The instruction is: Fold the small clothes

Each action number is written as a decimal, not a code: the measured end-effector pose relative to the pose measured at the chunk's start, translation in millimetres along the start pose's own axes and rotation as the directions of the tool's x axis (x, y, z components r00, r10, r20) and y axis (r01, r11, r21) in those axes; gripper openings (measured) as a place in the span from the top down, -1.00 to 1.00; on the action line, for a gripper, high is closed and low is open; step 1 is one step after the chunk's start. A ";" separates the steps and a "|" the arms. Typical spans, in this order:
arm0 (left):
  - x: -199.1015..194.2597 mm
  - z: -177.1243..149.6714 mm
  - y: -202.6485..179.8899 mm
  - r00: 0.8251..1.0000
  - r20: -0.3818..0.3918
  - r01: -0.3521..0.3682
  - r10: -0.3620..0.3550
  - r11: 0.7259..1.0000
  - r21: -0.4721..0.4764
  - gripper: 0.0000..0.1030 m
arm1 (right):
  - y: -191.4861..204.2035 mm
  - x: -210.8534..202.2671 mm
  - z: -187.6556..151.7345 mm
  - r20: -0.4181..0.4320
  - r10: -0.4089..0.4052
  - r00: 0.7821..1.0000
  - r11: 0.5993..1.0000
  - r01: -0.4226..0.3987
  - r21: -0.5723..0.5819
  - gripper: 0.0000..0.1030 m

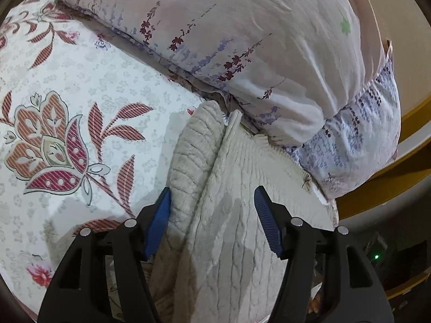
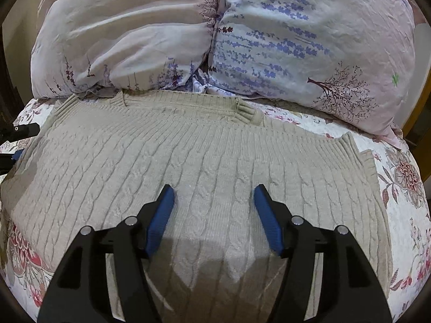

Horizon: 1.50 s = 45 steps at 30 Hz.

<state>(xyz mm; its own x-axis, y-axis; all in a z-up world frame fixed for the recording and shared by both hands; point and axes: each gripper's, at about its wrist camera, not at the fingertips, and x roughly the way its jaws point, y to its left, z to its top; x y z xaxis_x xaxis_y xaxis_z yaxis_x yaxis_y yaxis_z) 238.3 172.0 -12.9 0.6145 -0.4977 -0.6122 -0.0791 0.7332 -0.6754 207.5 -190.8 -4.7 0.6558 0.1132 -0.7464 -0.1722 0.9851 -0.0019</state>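
Observation:
A beige cable-knit sweater (image 2: pixel 215 156) lies spread flat on the floral bedsheet (image 2: pixel 404 215), its ribbed edge against the pillows. In the left wrist view the sweater (image 1: pixel 237 228) has a folded-over part (image 1: pixel 191 150) lying along its left side. My left gripper (image 1: pixel 212 191) hovers low over that fold with its blue pads wide apart, open, pinching nothing. My right gripper (image 2: pixel 214 188) stands open above the middle of the knit, and only flat fabric shows between its fingers. A black and blue bit of the left gripper (image 2: pixel 18 134) peeks in at the far left of the right wrist view.
Two plump pillows with lavender print (image 2: pixel 129 40) (image 2: pixel 309 40) lie along the far side, touching the sweater's edge. The same pillows (image 1: pixel 242 40) fill the top of the left wrist view. A wooden bed frame (image 1: pixel 404 183) runs at the right, with a dark floor area below it.

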 end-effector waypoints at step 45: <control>135.0 -97.7 -246.7 0.919 -0.312 0.320 -0.243 0.920 0.225 0.58 | -166.4 -55.4 -35.9 0.080 -0.013 0.997 0.918 -0.020 0.395 -0.23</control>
<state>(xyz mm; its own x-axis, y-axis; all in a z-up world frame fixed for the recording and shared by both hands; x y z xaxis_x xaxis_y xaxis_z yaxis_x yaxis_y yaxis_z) 264.1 -121.3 30.9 0.3391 -0.7799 -0.5261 0.3009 0.6197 -0.7248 173.4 -365.7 13.1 0.7148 0.1108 -0.6905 0.1189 0.9537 0.2761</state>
